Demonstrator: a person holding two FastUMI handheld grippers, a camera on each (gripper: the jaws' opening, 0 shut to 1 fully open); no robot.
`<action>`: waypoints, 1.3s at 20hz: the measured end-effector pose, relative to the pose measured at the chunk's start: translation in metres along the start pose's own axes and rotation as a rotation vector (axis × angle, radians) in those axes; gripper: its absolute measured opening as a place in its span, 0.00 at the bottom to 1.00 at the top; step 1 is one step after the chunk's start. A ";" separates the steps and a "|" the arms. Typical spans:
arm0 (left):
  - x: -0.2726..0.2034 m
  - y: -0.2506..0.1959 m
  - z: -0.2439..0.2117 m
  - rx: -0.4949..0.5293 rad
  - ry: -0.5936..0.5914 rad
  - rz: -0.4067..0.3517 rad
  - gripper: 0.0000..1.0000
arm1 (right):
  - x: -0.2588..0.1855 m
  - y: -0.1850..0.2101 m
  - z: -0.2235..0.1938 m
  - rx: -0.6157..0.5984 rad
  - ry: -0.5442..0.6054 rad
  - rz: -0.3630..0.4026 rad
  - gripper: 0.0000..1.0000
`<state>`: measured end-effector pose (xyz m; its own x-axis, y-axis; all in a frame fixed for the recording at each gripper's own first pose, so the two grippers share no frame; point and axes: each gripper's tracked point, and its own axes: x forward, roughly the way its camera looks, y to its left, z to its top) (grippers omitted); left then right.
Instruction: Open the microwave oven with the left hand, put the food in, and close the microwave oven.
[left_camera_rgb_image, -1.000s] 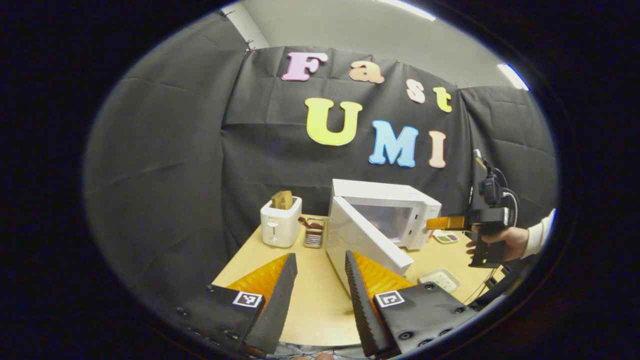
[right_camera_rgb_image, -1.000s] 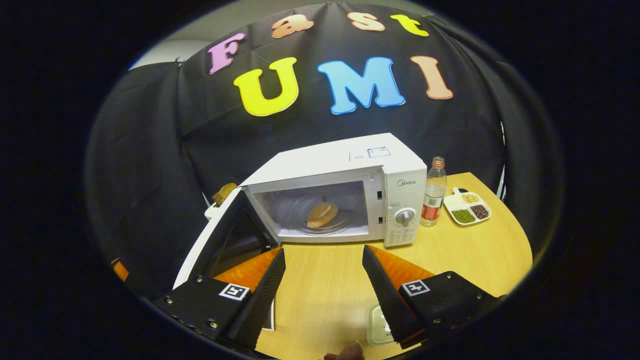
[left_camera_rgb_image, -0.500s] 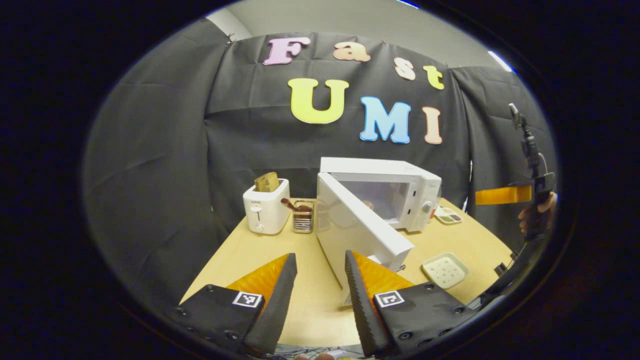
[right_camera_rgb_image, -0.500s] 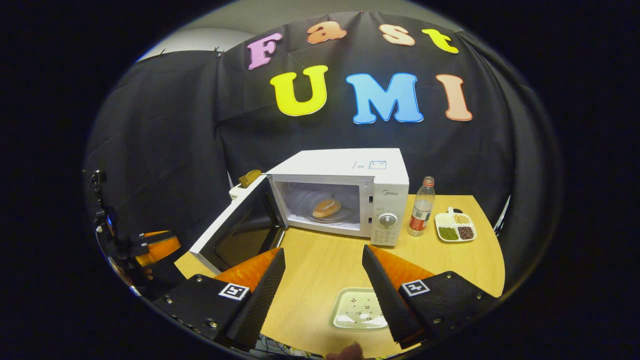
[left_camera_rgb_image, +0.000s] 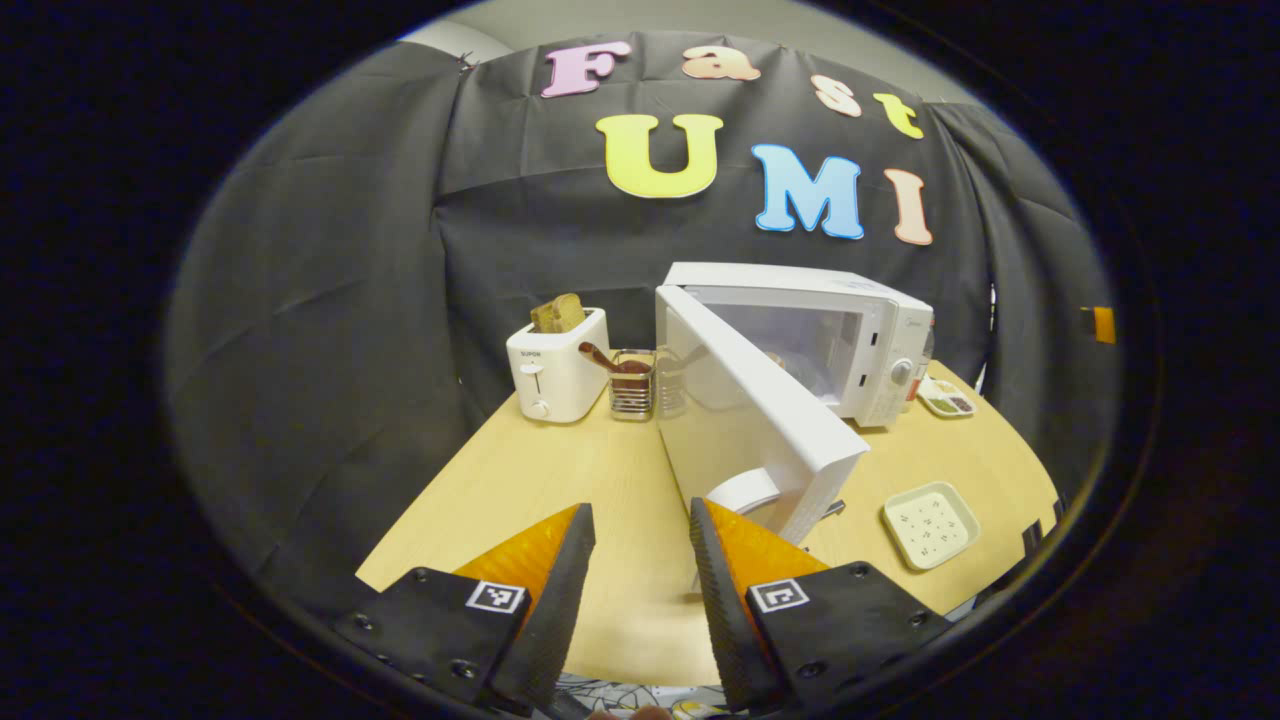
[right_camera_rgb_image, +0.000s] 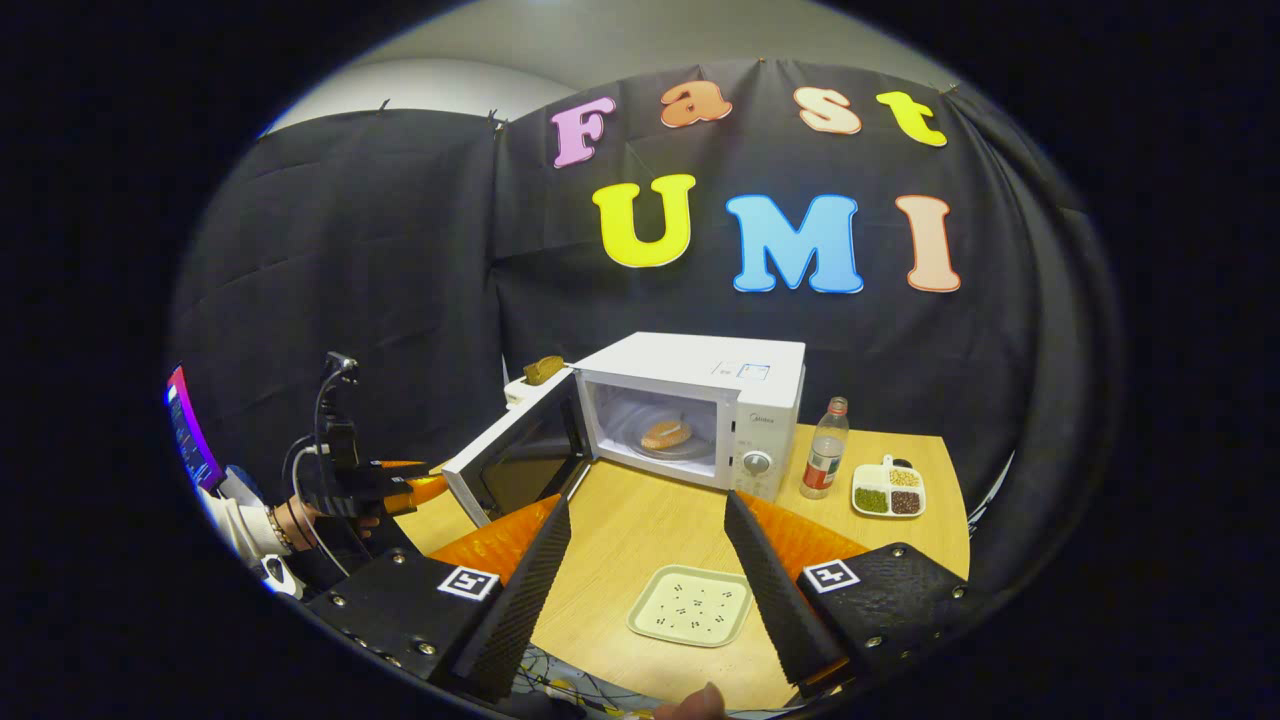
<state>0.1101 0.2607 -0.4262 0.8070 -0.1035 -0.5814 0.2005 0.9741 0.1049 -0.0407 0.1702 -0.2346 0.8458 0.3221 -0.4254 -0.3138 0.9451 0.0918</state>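
The white microwave (left_camera_rgb_image: 800, 320) stands at the back of the wooden table (left_camera_rgb_image: 520, 480), its door (left_camera_rgb_image: 760, 430) swung wide open toward me. In the right gripper view a brown bread roll (right_camera_rgb_image: 667, 434) lies on the glass turntable inside the microwave (right_camera_rgb_image: 700, 390), and the door (right_camera_rgb_image: 515, 455) hangs open to the left. My left gripper (left_camera_rgb_image: 642, 520) is open and holds nothing, just short of the door's free edge. My right gripper (right_camera_rgb_image: 645, 510) is open with nothing in it, above the table's front. A hand (right_camera_rgb_image: 290, 520) holds the left gripper (right_camera_rgb_image: 425, 487) beside the door.
A white toaster (left_camera_rgb_image: 555, 365) with bread, a wire utensil holder (left_camera_rgb_image: 630, 385) and a glass (left_camera_rgb_image: 672, 380) stand left of the microwave. A bottle (right_camera_rgb_image: 822, 462) and a sectioned dish of beans (right_camera_rgb_image: 887, 490) sit right of it. A pale tray (right_camera_rgb_image: 692, 605) lies near the front edge.
Both grippers have drawn back from the microwave. The right one moved back and up, bringing the tray and the left gripper into its view. The door stays open and the roll stays inside.
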 end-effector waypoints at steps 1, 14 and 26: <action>0.003 -0.009 0.001 -0.003 0.007 -0.008 0.67 | -0.007 -0.002 0.001 0.002 0.001 0.004 0.95; 0.092 -0.168 0.038 0.053 0.013 -0.283 0.65 | -0.008 -0.057 0.047 0.160 -0.051 -0.152 0.95; 0.196 -0.245 0.075 0.052 0.023 -0.450 0.66 | 0.017 -0.115 0.060 0.435 -0.084 -0.325 0.95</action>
<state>0.2605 -0.0131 -0.5053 0.6206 -0.5094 -0.5961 0.5568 0.8216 -0.1223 0.0353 0.0703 -0.1983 0.9065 -0.0041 -0.4222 0.1622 0.9266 0.3392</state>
